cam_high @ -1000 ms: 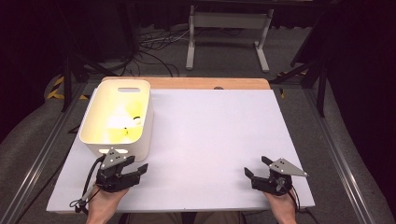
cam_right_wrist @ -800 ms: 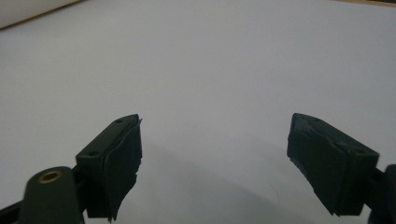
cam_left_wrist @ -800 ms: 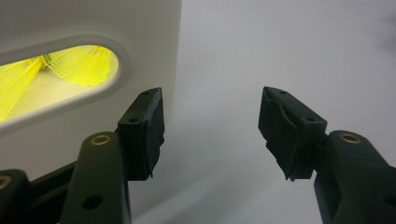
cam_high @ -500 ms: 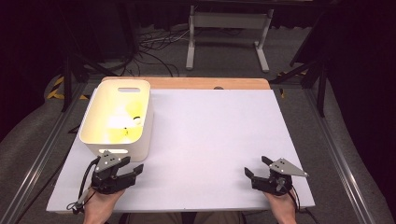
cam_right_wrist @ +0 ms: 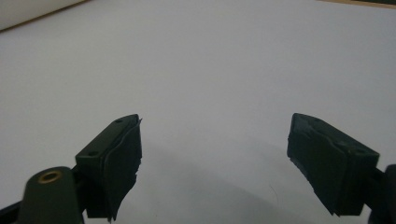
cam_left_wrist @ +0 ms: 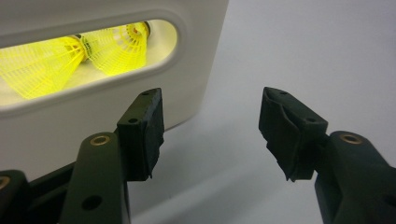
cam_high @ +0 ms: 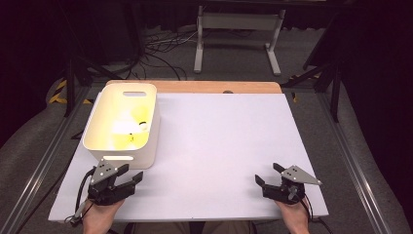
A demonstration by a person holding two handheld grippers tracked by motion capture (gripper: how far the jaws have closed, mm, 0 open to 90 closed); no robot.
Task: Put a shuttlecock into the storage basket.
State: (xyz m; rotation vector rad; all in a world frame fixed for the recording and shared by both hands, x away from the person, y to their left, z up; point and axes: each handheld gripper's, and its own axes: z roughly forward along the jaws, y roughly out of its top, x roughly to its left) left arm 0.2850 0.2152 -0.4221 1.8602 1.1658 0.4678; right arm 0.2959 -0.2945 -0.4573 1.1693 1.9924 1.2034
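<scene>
Left claw (cam_high: pixel 127 181) released, empty, just short of the white bin (cam_high: pixel 95 130), angled toward its handle slot; yellow shuttlecocks (cam_left_wrist: pixel 100 44) inside. Right claw (cam_high: pixel 268 179) released, idle, well apart, likely waiting.

2 yellow shuttlecocks (cam_left_wrist: pixel 70 53) half hidden behind bin (cam_left_wrist: pixel 196 56) wall, bin cut off at frame edge

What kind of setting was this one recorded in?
Probably a lab or recording studio: a white-topped table ringed by black curtains, loose cables on grey carpet, and a white bin of yellow shuttlecocks.
</scene>
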